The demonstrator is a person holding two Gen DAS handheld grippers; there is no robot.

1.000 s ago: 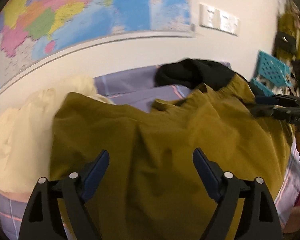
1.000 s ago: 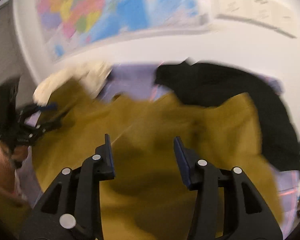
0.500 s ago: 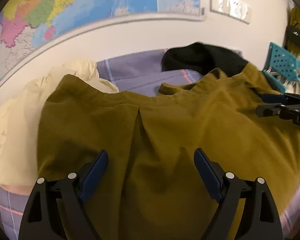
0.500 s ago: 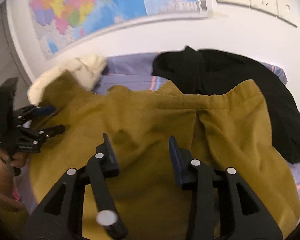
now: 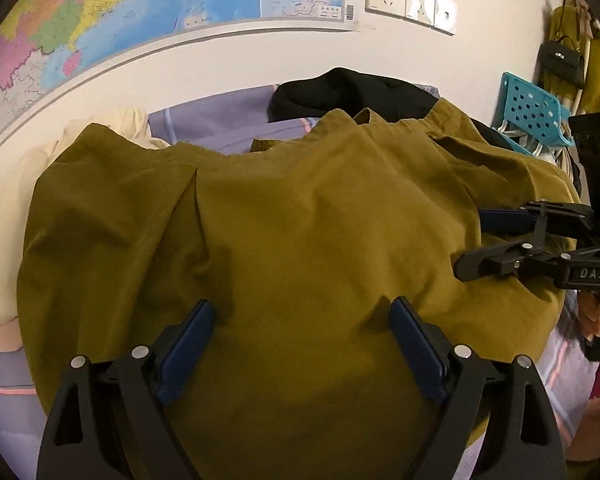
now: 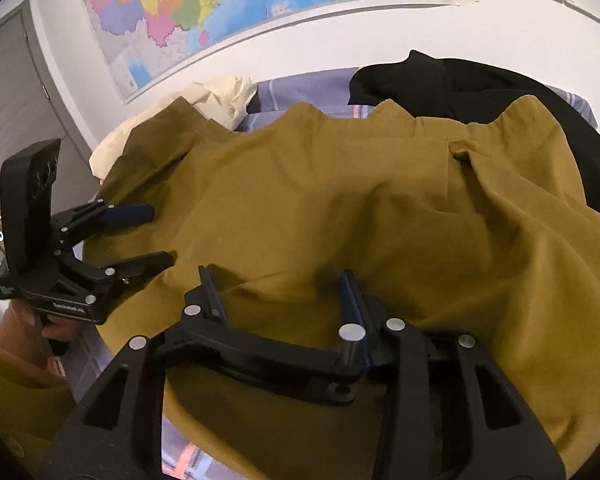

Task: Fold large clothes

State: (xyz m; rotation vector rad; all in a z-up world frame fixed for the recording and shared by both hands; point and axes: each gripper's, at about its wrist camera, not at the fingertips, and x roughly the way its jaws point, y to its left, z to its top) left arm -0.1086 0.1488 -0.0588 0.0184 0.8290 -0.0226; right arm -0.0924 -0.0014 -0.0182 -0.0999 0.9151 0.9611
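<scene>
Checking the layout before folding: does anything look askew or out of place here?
The olive garment lies rumpled, with a pleat and creases, and its far edge overlaps the black garment and the cream garment. Both grippers are open above it.

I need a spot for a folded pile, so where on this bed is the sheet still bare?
Bare purple sheet shows along the wall, between the cream garment and the black garment. Another strip lies at the near edge. The olive garment covers the middle, with both tongs, left and right, open over it.
</scene>
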